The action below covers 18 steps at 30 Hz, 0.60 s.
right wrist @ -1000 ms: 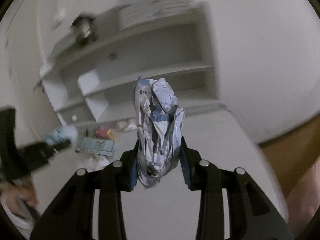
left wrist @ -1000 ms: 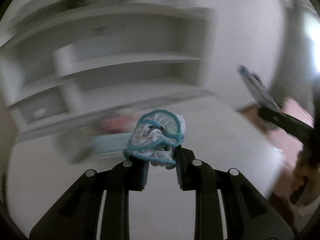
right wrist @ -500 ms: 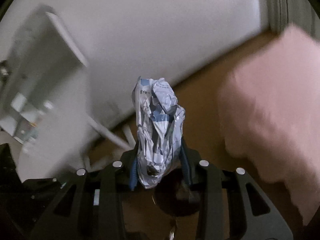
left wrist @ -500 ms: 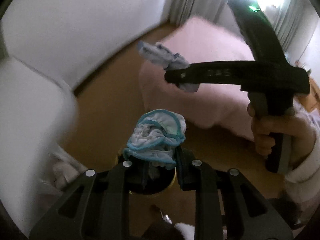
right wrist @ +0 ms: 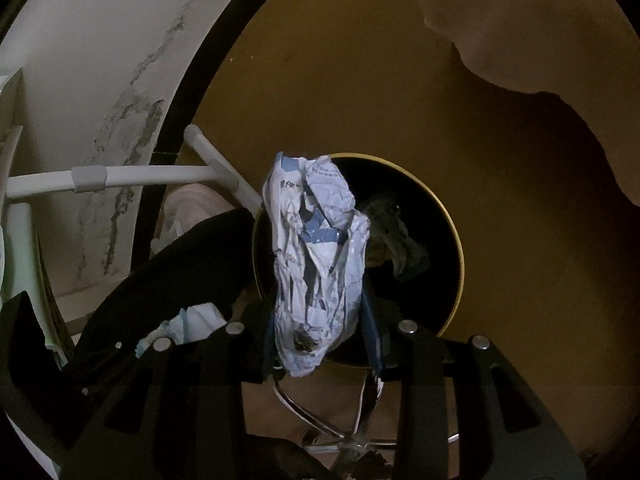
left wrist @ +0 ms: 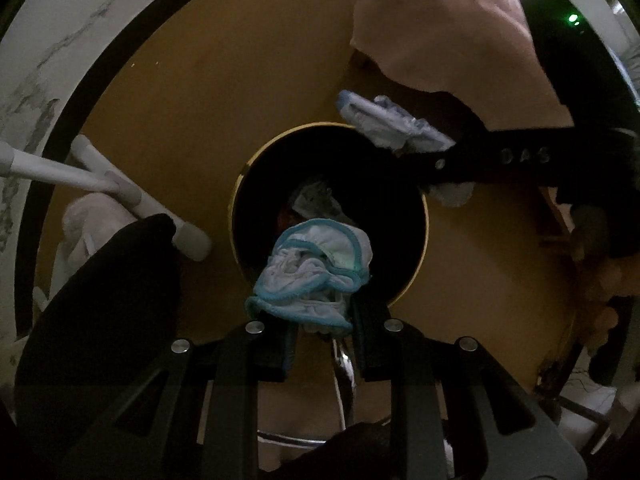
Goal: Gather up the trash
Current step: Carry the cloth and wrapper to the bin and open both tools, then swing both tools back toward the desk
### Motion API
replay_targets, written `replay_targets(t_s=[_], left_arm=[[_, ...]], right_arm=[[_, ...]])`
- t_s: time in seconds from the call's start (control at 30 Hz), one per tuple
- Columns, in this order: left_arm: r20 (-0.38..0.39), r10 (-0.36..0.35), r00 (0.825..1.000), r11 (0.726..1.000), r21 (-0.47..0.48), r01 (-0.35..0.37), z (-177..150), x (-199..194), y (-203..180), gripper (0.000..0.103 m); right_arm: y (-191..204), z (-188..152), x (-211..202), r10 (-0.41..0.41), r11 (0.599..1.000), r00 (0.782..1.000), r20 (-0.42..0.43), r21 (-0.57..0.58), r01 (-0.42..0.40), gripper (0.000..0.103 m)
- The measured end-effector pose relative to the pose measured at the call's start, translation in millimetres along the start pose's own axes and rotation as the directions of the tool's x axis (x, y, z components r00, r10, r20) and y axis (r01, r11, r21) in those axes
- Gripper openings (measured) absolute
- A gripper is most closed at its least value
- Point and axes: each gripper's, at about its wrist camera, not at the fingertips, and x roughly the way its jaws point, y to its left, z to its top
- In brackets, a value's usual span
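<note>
My left gripper (left wrist: 322,320) is shut on a crumpled white mask with a teal edge (left wrist: 314,274) and holds it over the near rim of a round black bin with a gold rim (left wrist: 240,184). My right gripper (right wrist: 318,340) is shut on a crumpled blue-and-white paper wrapper (right wrist: 318,256) above the same bin (right wrist: 456,240). In the left wrist view the right gripper's black body (left wrist: 520,160) reaches in from the right with the wrapper (left wrist: 392,124) over the bin's far rim. Trash lies dark inside the bin.
The bin stands on a brown wooden floor (left wrist: 200,92). White table legs (left wrist: 132,192) stand left of it, with a pink slipper (left wrist: 92,220) beside them. A pink bedcover (left wrist: 448,20) hangs at the upper right. A chrome bin pedal frame (right wrist: 348,428) shows below.
Both grippers have swung from the white desk and shelves down to the floor bin. Each keeps the same piece of trash in its grip.
</note>
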Motion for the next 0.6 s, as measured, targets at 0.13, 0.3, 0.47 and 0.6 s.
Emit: replay_targets(t_s=[0.13, 0.3, 0.47, 0.6], left_arm=[[0.051, 0.0, 0.999, 1.0, -0.001, 0.0, -1, -9, -2, 0.097], [0.154, -0.014, 0.988, 0.998, 0.055, 0.005, -4, -41, -19, 0.097], [0.518, 0.035, 0.855, 0.974, 0.175, -0.146, -59, -155, -67, 0.097], [0.717, 0.016, 0.697, 0.958, 0.188, -0.215, -108, -248, -60, 0.097]], right_arm=[[-1, 5, -12, -0.005, 1.0, 0.999, 0.042, 0.018, 0.004, 0.086], [0, 12, -45, -0.041, 0.997, 0.988, 0.149, 0.073, 0.031, 0.087], [21, -15, -171, -0.202, 0.977, 0.792, 0.577, 0.169, 0.126, 0.091], [109, -61, -282, -0.099, 0.991, 0.529, 0.843, 0.035, 0.131, 0.096]])
